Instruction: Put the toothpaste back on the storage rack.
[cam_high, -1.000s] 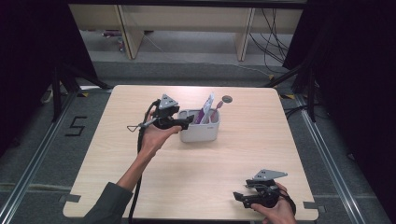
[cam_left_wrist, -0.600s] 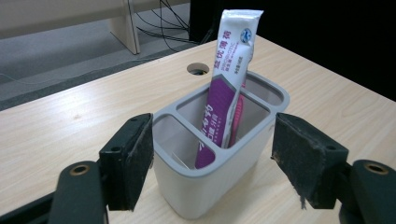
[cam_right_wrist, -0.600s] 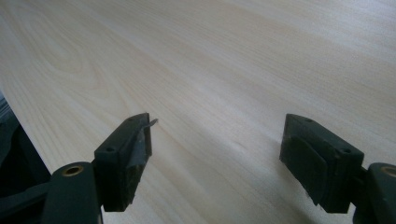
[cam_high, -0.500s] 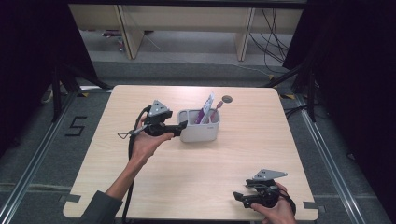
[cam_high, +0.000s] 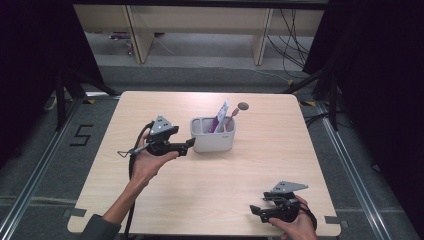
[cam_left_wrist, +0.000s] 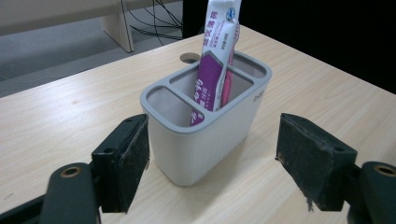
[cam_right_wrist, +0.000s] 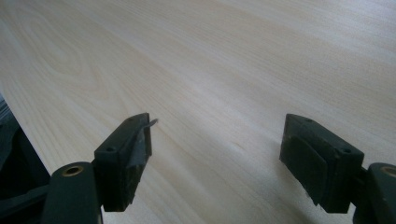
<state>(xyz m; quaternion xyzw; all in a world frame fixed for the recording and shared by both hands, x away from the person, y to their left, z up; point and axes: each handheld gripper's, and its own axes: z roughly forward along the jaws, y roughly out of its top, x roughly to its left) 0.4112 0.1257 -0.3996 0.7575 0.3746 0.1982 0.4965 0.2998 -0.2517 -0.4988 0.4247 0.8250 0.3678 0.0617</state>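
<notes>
A grey divided holder (cam_high: 214, 140) stands upright at the middle of the table, with a purple-and-white toothpaste tube (cam_high: 221, 115) and a pink toothbrush (cam_high: 231, 116) upright in it. My left gripper (cam_high: 186, 145) is open just left of the holder and apart from it. In the left gripper view the holder (cam_left_wrist: 205, 140) rises just ahead of the left gripper (cam_left_wrist: 215, 144), with the tube (cam_left_wrist: 212, 60) and brush (cam_left_wrist: 229, 81) in its far compartments. These jaws have just been opening, with nothing between the pads. My right gripper (cam_high: 256, 210) is open near the front right edge, and the right gripper (cam_right_wrist: 217, 140) hangs over bare wood.
A round cable hole (cam_high: 243, 106) lies in the wooden table (cam_high: 270, 150) just behind the holder. Dark curtains flank the table and a pale shelf unit (cam_high: 200, 30) stands beyond its far edge. A cable (cam_high: 131, 165) trails from the left gripper along the forearm.
The left gripper has drawn back from the holder, moving left and toward the near edge. The holder and its contents stay put. The right gripper has not moved.
</notes>
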